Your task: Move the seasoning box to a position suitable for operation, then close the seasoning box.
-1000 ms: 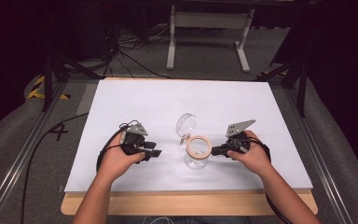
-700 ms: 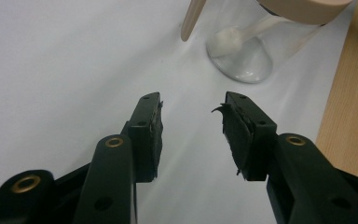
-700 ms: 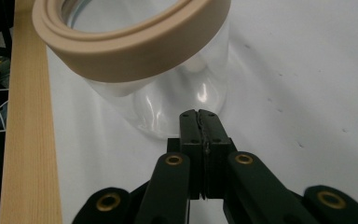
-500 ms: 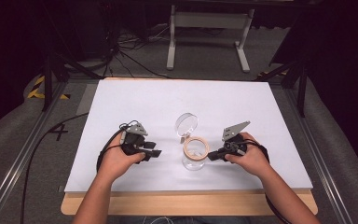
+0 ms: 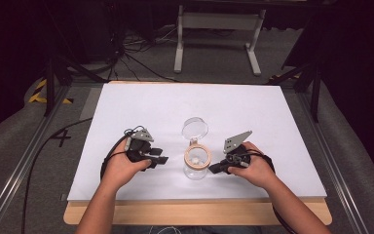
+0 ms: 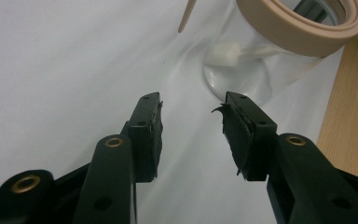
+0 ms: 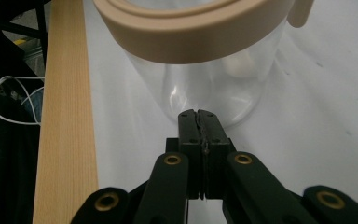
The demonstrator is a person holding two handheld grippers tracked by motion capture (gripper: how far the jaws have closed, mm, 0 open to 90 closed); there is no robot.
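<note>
A clear glass jar (image 5: 196,165) with a beige rim (image 5: 197,156) stands upright on the white sheet, its clear hinged lid (image 5: 195,129) swung open behind it. A small white lump (image 6: 226,51) lies inside the jar. My left gripper (image 5: 159,158) is open and rests to the left of the jar, well apart from it; in the left gripper view the jaws (image 6: 191,121) point at the jar (image 6: 256,74). My right gripper (image 5: 215,168) is shut on nothing. Its tips (image 7: 203,114) are at the lower wall of the jar (image 7: 205,79), touching or nearly touching it.
The white sheet (image 5: 151,107) covers most of the table. A bare wooden strip (image 5: 199,213) runs along the near edge. Metal rails flank the table, and a stand's feet (image 5: 219,22) and cables lie on the floor beyond it.
My right gripper has moved left and slightly nearer, up to the jar's base. The jar has shifted a little left. The left gripper has stayed put.
</note>
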